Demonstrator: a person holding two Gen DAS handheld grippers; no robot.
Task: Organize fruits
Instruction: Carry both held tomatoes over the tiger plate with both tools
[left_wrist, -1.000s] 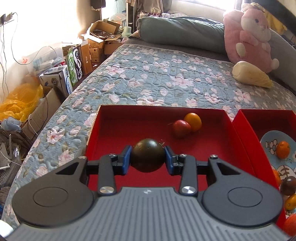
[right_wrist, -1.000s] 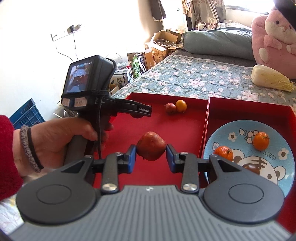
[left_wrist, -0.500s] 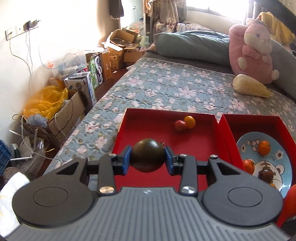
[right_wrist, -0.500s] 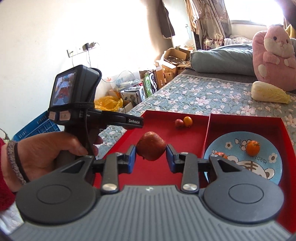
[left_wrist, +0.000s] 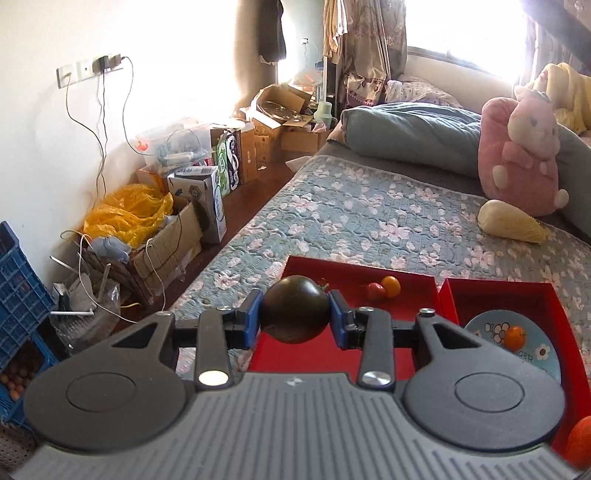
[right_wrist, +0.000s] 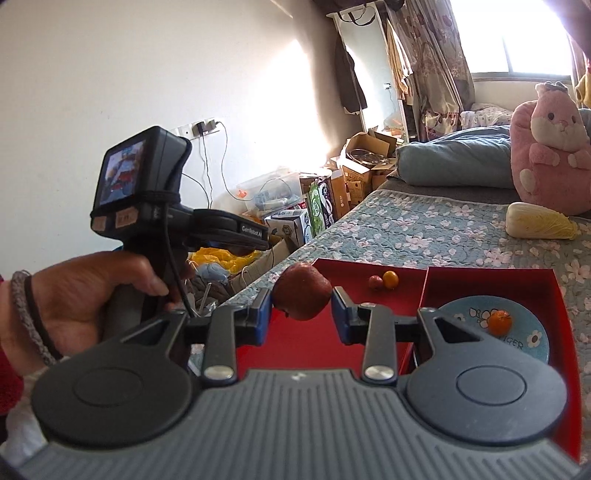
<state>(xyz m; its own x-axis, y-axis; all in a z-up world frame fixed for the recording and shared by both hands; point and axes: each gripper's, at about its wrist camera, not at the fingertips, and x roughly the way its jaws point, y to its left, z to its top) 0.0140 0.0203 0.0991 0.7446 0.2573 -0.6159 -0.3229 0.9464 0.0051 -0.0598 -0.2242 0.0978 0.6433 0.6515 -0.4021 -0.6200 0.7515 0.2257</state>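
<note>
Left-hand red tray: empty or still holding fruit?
Not empty. Two small round fruits, one red and one orange, sit touching near the far wall of the left red tray.

A bed (left_wrist: 369, 214) with a floral quilt carried two red trays (left_wrist: 417, 314) side by side; beyond them lay what looked like a pale cabbage (left_wrist: 511, 221), with a pink plush rabbit (left_wrist: 521, 155) just behind it
</note>
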